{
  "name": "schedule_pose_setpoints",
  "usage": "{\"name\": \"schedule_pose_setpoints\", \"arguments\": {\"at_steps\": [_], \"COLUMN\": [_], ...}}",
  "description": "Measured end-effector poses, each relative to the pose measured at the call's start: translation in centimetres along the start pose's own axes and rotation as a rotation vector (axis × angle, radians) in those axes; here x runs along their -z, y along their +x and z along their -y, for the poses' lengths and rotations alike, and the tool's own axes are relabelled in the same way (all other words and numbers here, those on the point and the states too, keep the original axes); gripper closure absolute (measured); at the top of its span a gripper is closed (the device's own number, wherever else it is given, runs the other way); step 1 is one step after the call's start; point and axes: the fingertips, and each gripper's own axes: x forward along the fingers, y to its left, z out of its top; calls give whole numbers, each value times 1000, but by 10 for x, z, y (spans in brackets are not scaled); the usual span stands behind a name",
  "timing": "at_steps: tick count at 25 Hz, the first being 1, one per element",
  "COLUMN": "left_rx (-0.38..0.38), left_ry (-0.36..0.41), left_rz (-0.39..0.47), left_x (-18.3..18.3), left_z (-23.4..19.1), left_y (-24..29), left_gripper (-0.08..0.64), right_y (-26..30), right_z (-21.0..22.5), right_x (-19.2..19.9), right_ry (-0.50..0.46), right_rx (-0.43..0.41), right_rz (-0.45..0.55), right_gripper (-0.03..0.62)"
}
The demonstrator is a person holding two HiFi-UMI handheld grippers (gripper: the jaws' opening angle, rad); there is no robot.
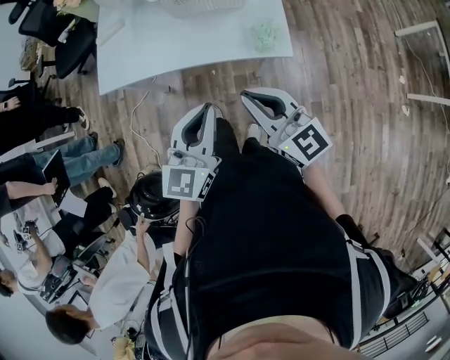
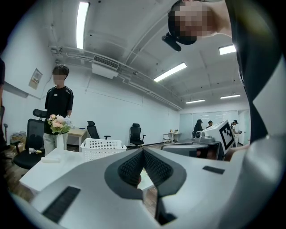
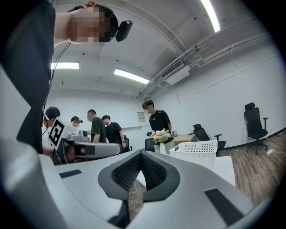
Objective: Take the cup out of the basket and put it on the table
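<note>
A white perforated basket (image 2: 102,148) stands on the white table (image 2: 47,169), ahead of both grippers and out of their reach. Its inside is hidden, and no cup shows in any view. The right gripper view has the basket (image 3: 196,153) at the right on the table (image 3: 225,166). In the head view only the basket's edge (image 1: 204,4) shows at the top. My left gripper (image 1: 209,107) and right gripper (image 1: 247,95) are held side by side over the wooden floor, short of the table (image 1: 183,42). Both are shut, with nothing between their pads.
A vase of flowers (image 2: 58,124) stands on the table near the basket, and a person in black stands behind it. Office chairs (image 2: 135,134) line the far wall. Several people sit or stand at my left (image 1: 42,190) among cables and gear on the floor.
</note>
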Motion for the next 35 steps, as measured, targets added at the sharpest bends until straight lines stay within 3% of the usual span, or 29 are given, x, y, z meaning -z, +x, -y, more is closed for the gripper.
{"name": "schedule_pose_setpoints", "arguments": {"at_steps": [6, 22, 35], "left_rx": [42, 127, 197], "left_ry": [30, 21, 38], "left_rz": [-4, 10, -20], "left_x": [-6, -23, -24], "left_z": [-30, -125, -185], "left_y": [18, 60, 58], "left_gripper": [540, 540, 540], "right_y": [26, 127, 188], "right_z": [17, 47, 49], "right_x": [-8, -19, -21], "right_ry": [8, -13, -34], "right_rx": [41, 87, 160], "right_rz": [1, -23, -28], "right_gripper": [574, 574, 574]}}
